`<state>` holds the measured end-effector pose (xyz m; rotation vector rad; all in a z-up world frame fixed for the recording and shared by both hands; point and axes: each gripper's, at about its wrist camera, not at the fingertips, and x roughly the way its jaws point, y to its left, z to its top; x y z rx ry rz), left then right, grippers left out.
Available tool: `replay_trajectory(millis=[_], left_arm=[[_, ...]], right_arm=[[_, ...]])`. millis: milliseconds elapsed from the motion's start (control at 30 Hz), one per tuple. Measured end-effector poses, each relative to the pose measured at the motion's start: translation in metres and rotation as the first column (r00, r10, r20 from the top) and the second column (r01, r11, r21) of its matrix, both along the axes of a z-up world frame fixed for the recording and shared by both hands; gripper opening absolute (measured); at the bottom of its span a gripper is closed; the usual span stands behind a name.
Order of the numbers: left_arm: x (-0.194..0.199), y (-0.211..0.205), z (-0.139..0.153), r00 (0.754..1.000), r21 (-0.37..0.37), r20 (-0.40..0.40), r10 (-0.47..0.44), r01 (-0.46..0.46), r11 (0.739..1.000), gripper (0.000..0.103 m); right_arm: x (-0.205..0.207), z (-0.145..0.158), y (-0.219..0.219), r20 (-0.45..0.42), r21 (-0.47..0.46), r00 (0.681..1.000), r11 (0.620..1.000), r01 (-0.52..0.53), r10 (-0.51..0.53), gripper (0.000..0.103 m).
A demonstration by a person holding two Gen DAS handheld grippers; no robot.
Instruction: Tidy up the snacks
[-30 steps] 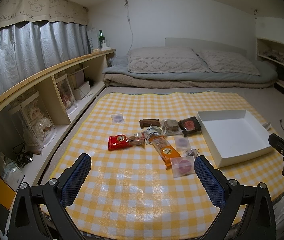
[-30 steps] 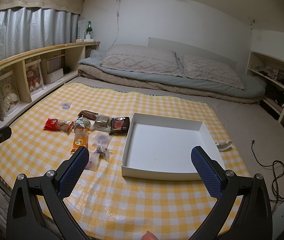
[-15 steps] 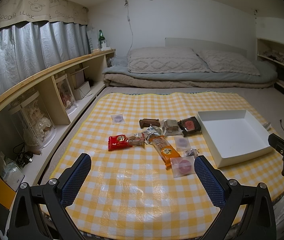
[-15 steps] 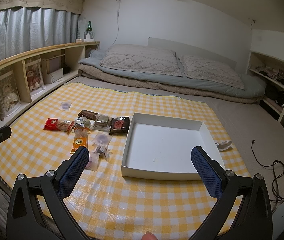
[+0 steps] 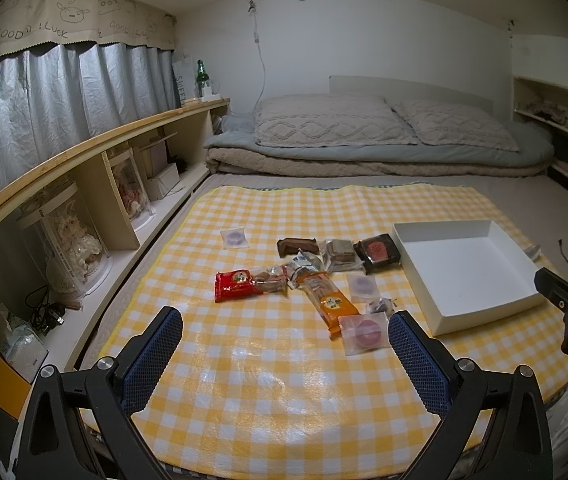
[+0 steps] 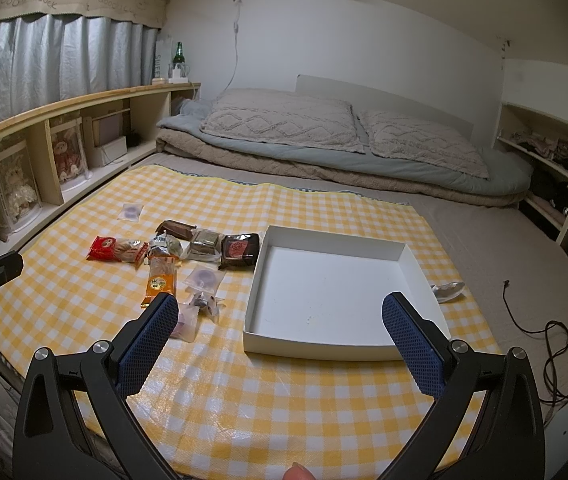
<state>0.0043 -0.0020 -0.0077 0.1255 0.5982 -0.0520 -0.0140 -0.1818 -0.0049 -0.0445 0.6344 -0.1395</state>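
Yellow checked cloth [image 5: 268, 368] holds scattered snacks [image 5: 326, 280] ahead of the spread, empty left gripper [image 5: 284, 340]; white box [image 6: 340, 280] sits before the spread right gripper [image 6: 280, 330]. Start with the nearest pink packet [image 5: 364, 334], pinching flat.

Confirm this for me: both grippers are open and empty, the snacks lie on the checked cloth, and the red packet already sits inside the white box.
One thing is wrong: the white box is empty. The red packet lies on the checked cloth with the other snacks, as the right wrist view shows. The left gripper and right gripper are indeed open and empty.
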Motion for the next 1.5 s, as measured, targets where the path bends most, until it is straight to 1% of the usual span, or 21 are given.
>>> replay_trajectory(millis=[567, 633, 733, 767, 833, 867, 967, 1100, 1233, 1333, 1400, 1500], left_arm=[[0.002, -0.005, 0.0, 1.0, 0.004, 0.004, 0.001, -0.001, 1.0, 0.103], [0.005, -0.01, 0.004, 1.0, 0.012, 0.005, -0.004, 0.004, 1.0, 0.103], [0.011, -0.014, 0.016, 1.0, 0.022, 0.004, -0.021, 0.021, 1.0, 0.103], [0.013, -0.012, 0.019, 1.0, 0.022, 0.005, -0.023, 0.023, 0.999, 0.103], [0.022, -0.016, 0.028, 1.0, 0.03, 0.013, -0.028, 0.027, 0.999, 0.103], [0.024, -0.014, 0.028, 1.0, 0.03, 0.014, -0.028, 0.027, 0.999, 0.103], [0.044, -0.017, 0.037, 0.999, 0.027, 0.006, -0.046, 0.046, 0.999, 0.103], [0.074, -0.018, 0.044, 0.999, 0.039, 0.012, -0.041, 0.04, 0.998, 0.103], [0.114, -0.016, 0.043, 1.0, 0.021, 0.001, -0.014, 0.013, 1.0, 0.103], [0.147, -0.013, 0.038, 1.0, 0.006, -0.019, 0.0, 0.0, 1.0, 0.103], [0.169, -0.011, 0.032, 0.999, 0.007, -0.04, 0.0, 0.001, 1.0, 0.103], [0.205, -0.008, 0.014, 0.992, 0.001, -0.127, -0.005, 0.005, 1.0, 0.103]], right_arm=[[0.0, 0.0, -0.001, 0.006, -0.001, 1.0, 1.0, -0.001, 0.001, 0.103], [0.0, 0.001, -0.002, 0.015, 0.002, 1.0, 1.0, -0.002, 0.002, 0.103], [0.002, 0.015, -0.006, 0.028, 0.011, 1.0, 1.0, -0.011, 0.011, 0.103], [0.001, 0.014, -0.006, 0.03, 0.01, 0.999, 1.0, -0.015, 0.014, 0.103], [0.01, 0.028, -0.006, 0.044, -0.007, 0.998, 0.999, -0.035, 0.036, 0.103], [0.013, 0.024, -0.005, 0.045, -0.012, 0.998, 0.999, -0.04, 0.041, 0.103], [0.029, 0.032, -0.006, 0.042, -0.025, 0.997, 0.998, -0.066, 0.067, 0.103], [0.055, 0.035, -0.01, 0.016, 0.013, 0.994, 0.994, -0.105, 0.105, 0.103], [0.083, 0.029, -0.005, -0.008, 0.009, 0.989, 0.989, -0.145, 0.145, 0.103], [0.109, 0.02, -0.004, -0.039, 0.038, 0.983, 0.984, -0.176, 0.177, 0.103], [0.124, 0.011, -0.002, -0.065, 0.067, 0.977, 0.978, -0.198, 0.202, 0.103], [0.145, -0.008, 0.004, -0.121, 0.121, 0.96, 0.964, -0.238, 0.253, 0.103]])
